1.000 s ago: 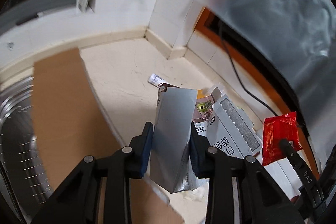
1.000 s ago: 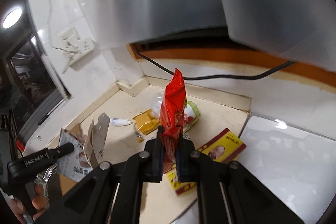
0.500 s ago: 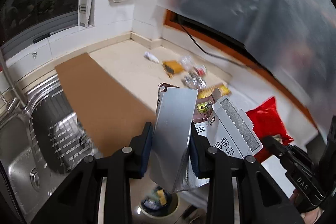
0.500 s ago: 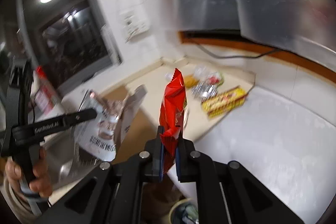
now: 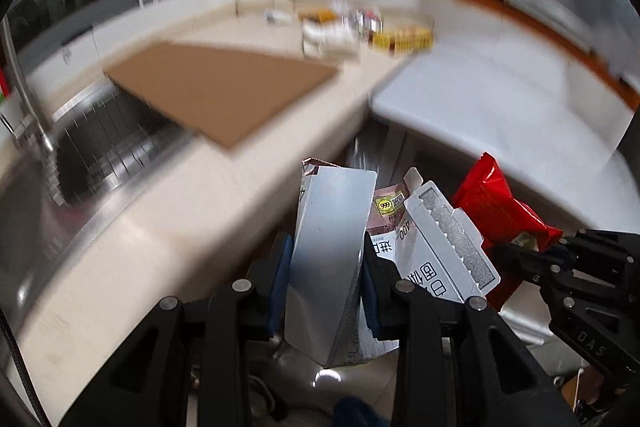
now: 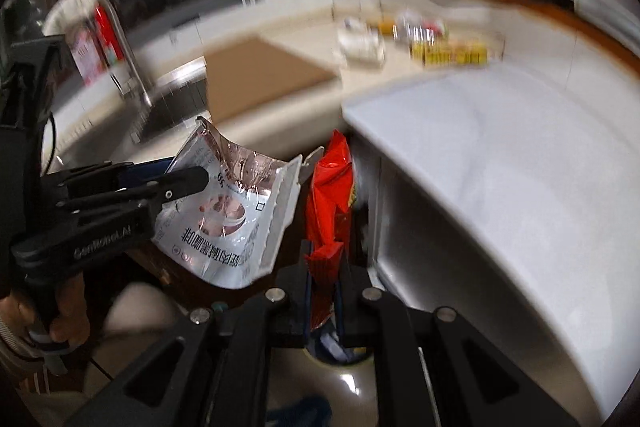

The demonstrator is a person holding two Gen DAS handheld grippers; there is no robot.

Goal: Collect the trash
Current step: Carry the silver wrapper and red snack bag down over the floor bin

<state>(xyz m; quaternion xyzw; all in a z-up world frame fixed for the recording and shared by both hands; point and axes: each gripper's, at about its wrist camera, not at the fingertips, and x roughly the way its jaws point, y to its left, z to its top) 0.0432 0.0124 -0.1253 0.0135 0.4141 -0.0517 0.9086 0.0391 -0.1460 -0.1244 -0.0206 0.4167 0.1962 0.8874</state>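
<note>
Between our left gripper's (image 5: 325,259) fingers we clamp a flattened silver-and-white cardboard carton (image 5: 332,247), held off the edge of the beige table (image 5: 168,227). Just beside it, our right gripper's (image 6: 323,291) fingers pinch a crinkled red foil snack wrapper (image 6: 330,195) upright. Farther back on the table lie a brown cardboard sheet (image 5: 216,87) and blurred yellow packets (image 5: 400,37), near a steel sink (image 5: 92,147).
</note>
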